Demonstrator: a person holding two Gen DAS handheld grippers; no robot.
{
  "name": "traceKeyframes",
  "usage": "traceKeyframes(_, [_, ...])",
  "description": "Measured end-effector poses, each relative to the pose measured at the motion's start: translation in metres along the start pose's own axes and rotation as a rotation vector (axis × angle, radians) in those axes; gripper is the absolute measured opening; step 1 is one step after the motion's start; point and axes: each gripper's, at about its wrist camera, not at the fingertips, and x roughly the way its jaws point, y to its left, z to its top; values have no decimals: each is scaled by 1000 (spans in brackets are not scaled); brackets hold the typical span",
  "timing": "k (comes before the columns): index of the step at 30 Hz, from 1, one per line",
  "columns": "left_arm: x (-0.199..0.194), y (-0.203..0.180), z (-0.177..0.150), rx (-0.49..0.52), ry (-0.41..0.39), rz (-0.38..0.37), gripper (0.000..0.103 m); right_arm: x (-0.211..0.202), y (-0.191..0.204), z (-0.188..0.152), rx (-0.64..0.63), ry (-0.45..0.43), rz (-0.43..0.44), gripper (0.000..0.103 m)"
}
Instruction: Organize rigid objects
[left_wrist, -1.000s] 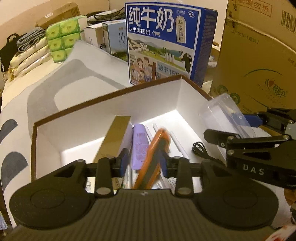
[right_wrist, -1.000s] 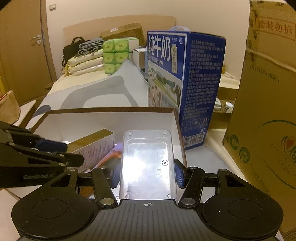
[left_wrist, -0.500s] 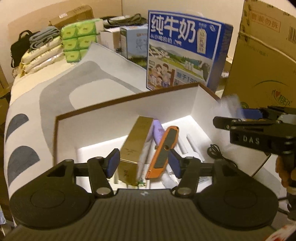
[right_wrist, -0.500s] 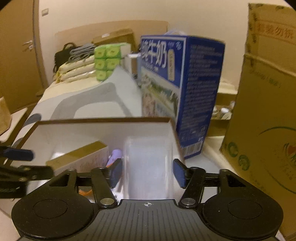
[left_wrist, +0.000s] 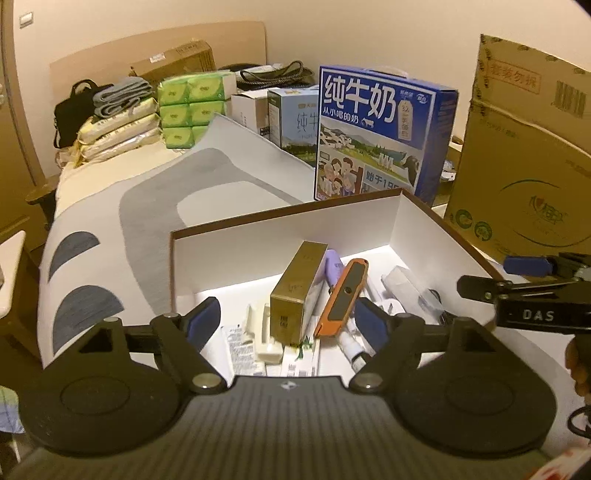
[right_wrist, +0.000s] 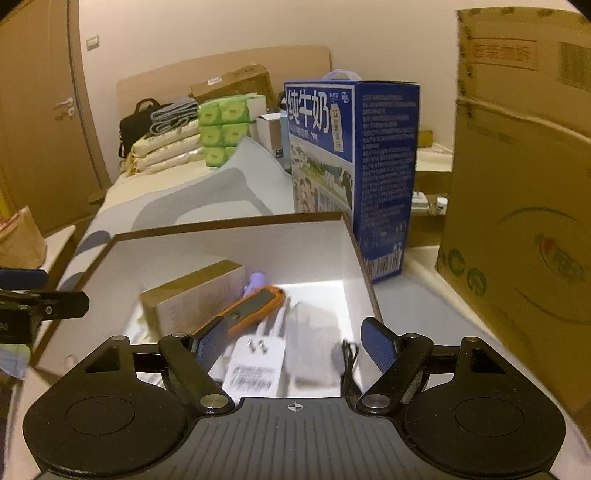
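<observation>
A white box with a brown rim (left_wrist: 280, 214) holds a gold carton (left_wrist: 299, 280), an orange utility knife (left_wrist: 343, 295), a purple tube (left_wrist: 334, 266) and a clear plastic case (left_wrist: 410, 291). My left gripper (left_wrist: 288, 319) hovers over the box's near side, jaws opening, with nothing between the pads. My right gripper (right_wrist: 293, 341) is also opening and grips nothing. The clear case (right_wrist: 314, 343) shows blurred below it, inside the box beside a white charger plug (right_wrist: 255, 362) and a black cable (right_wrist: 347, 362). The right gripper (left_wrist: 491, 277) reaches in from the right edge of the left wrist view.
A blue milk carton case (left_wrist: 384, 133) stands right behind the box. A tall cardboard box (left_wrist: 524, 166) stands close on the right. The bed cover with grey shapes (left_wrist: 166, 192) stretches left, with green tissue packs (left_wrist: 192, 107) and bags at the far end.
The left gripper let go of the orange knife, opened and pulled back and up. The right gripper released the clear case, which now lies in the box.
</observation>
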Motion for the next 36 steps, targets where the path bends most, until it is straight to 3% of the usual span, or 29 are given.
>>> traceKeyframes(10, [-74, -8, -42, -15, 9, -5, 77, -78, 7, -28, 126, 14, 35, 76])
traceKeyframes(26, [-178, -25, -110, -89, 44, 16, 76, -179, 38, -87, 121, 73, 58, 76])
traceKeyframes(36, [-217, -36, -149, -99, 77, 2, 76, -216, 58, -126, 100, 120, 68, 76])
